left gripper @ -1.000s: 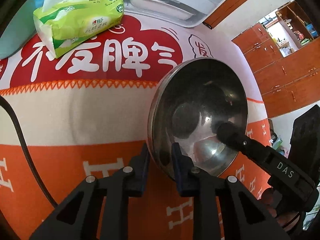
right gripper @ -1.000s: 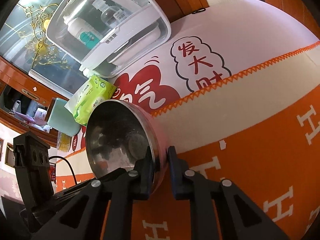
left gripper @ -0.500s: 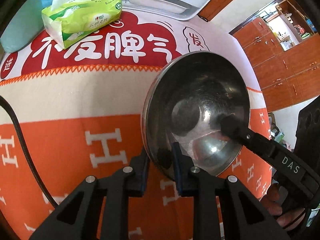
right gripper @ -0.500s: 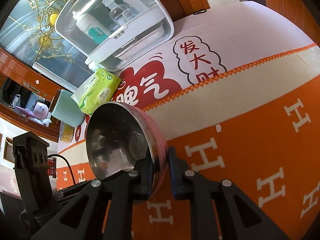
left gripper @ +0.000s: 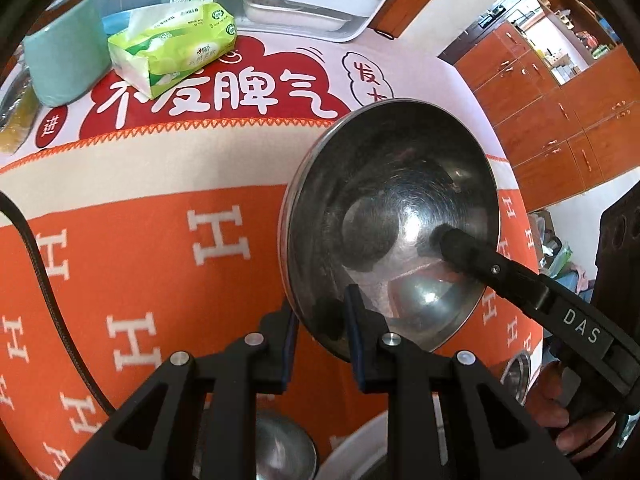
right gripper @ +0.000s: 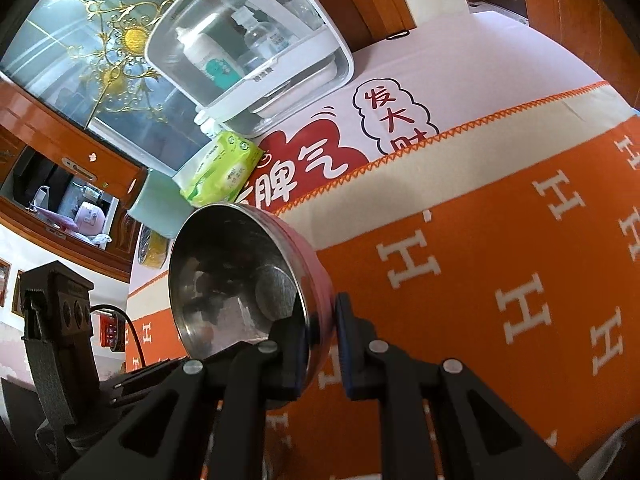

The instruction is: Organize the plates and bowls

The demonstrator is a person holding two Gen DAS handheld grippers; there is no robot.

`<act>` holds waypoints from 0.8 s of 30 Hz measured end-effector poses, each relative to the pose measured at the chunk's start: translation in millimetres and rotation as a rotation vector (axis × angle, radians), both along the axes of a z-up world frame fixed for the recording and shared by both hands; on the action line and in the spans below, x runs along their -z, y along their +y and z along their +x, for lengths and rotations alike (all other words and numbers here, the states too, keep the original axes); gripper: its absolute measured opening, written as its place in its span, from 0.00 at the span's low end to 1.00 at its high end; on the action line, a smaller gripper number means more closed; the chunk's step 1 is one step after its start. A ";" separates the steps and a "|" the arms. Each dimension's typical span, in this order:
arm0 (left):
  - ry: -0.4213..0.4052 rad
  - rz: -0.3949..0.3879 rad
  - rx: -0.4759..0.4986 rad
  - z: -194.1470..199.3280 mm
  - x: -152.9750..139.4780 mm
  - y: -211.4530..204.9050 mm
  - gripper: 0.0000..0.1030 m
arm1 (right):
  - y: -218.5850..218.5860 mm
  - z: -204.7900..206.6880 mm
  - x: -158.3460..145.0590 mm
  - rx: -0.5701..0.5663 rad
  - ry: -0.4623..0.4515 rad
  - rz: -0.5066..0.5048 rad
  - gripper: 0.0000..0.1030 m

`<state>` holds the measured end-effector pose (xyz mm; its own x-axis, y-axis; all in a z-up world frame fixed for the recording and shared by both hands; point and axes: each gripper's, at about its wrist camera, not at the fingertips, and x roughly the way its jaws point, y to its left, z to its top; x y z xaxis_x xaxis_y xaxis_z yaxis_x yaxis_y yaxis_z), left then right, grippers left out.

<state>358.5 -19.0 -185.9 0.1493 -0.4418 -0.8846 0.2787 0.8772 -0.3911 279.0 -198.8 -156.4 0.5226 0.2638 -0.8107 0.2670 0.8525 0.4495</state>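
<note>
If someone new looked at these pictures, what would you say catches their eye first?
A shiny steel bowl with a pink outside fills the middle, tilted and off the table, its rim pinched by both the left gripper and the right gripper. Beneath it lies a bright orange tablecloth with white H letters; a green tissue pack sits at the far edge.

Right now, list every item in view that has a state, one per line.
Round steel bowl with pink outside: tilted, held off the cloth by both grippers.
Left hand-held gripper: shut on the bowl's rim.
Right hand-held gripper: shut on the opposite rim.
Green tissue pack: open, tissue sticking out.
White clear-lidded box: lid closed, bottles inside.
</note>
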 end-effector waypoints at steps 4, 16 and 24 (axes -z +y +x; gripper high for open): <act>-0.009 0.007 0.010 -18.2 -10.8 4.1 0.20 | 8.6 -20.6 -11.2 0.020 0.010 -0.016 0.13; -0.034 0.027 0.084 -80.6 -37.0 5.9 0.20 | 23.3 -92.1 -31.7 0.077 0.020 -0.057 0.13; -0.037 0.038 0.157 -132.5 -44.1 -11.1 0.20 | 16.2 -145.1 -36.9 0.129 0.031 -0.075 0.12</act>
